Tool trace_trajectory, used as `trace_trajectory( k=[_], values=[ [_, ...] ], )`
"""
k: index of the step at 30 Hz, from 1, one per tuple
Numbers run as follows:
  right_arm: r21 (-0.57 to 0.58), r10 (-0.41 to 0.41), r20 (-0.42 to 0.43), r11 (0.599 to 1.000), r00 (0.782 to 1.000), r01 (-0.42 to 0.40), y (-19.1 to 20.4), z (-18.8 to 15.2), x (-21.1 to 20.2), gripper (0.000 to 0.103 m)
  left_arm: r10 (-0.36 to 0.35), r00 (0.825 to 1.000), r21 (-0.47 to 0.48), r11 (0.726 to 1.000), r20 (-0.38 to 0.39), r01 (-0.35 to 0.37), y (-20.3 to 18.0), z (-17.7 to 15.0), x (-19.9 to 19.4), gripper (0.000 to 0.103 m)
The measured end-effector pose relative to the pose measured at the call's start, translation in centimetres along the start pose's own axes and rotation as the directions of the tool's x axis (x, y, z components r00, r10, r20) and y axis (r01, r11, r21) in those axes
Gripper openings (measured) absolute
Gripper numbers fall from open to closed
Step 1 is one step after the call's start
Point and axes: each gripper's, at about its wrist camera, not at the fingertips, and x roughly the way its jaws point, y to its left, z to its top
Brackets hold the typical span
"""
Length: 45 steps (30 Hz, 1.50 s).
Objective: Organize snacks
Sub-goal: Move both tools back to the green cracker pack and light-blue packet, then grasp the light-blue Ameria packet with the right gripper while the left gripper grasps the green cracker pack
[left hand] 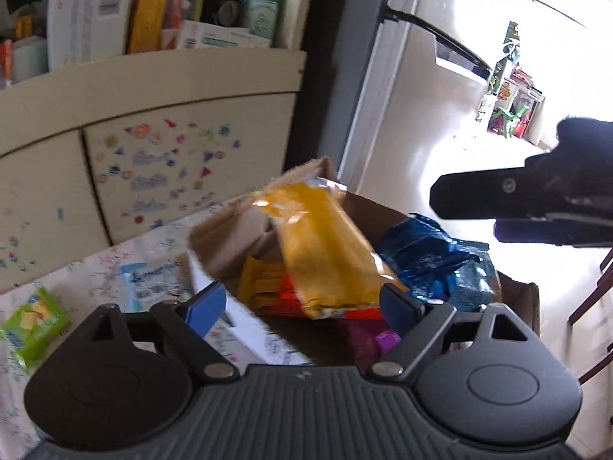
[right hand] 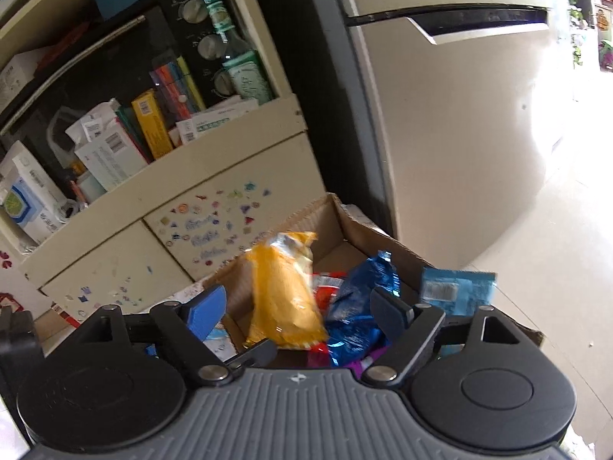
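An open cardboard box [left hand: 230, 237] holds several snack packs. A yellow bag [left hand: 325, 245] leans on top of them, beside a crumpled blue foil bag [left hand: 421, 257] and over red and purple packs. My left gripper [left hand: 302, 306] stands open just in front of the yellow bag, its blue pads clear of it. My right gripper [left hand: 467, 214] reaches in from the right above the box. In the right wrist view the right gripper [right hand: 299, 310] is open over the box [right hand: 367, 230], with the yellow bag [right hand: 283, 295] and blue bag [right hand: 356, 306] beyond its fingers. A blurred light-blue packet [right hand: 456, 295] is at the box's right edge.
A green snack packet [left hand: 34, 322] and a pale blue packet [left hand: 153, 280] lie on the patterned tablecloth left of the box. Behind stands a cream cabinet [left hand: 153, 168] with stickers and a crowded shelf [left hand: 115, 19]. A fridge [left hand: 440, 76] stands to the right, with chair legs [left hand: 597, 306] at the far right.
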Motion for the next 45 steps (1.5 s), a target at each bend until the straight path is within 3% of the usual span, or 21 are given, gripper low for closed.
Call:
trace_trajectory(
  k=[6, 12, 20, 25, 29, 35, 45],
  values=[
    [-0.073, 0.114, -0.003, 0.991, 0.993, -0.114, 2.2, -0.1, 0.8, 0.087, 0.111, 0.994, -0.066, 0.992, -0.018, -0.112, 5.2, 0.1, -2.3, 0.091],
    [-0.193, 0.193, -0.035, 0.962, 0.981, -0.196, 5.3, -1.2, 2.4, 0.086, 0.273, 0.961, -0.078, 0.958, -0.04, -0.276, 10.3, -0.8, -4.0, 0.094],
    [-0.365, 0.225, -0.101, 0.898, 0.969, -0.247, 9.4, -4.3, 5.4, 0.076, 0.367, 0.926, -0.219, 0.9, -0.088, -0.377, 16.6, -2.6, -3.6, 0.094],
    [-0.411, 0.19, -0.087, 0.887, 0.978, -0.209, 11.0, -5.7, 8.0, 0.075, 0.388, 0.914, -0.281, 0.87, -0.118, -0.405, 19.2, -3.5, -2.8, 0.094],
    [-0.445, 0.16, -0.099, 0.876, 0.982, -0.188, 12.2, -6.9, 10.2, 0.075, 0.398, 0.908, -0.282, 0.863, -0.129, -0.419, 20.2, -3.7, -2.5, 0.094],
    [-0.513, 0.098, -0.093, 0.848, 0.991, -0.132, 14.1, -8.7, 13.6, 0.074, 0.437, 0.886, -0.253, 0.849, -0.157, -0.464, 21.2, -4.1, -1.7, 0.094],
    [-0.506, -0.032, -0.019, 0.862, 0.999, 0.018, 15.5, -9.6, 18.1, 0.074, 0.439, 0.885, -0.233, 0.854, -0.156, -0.465, 21.8, -4.4, -1.7, 0.094]
  ],
)
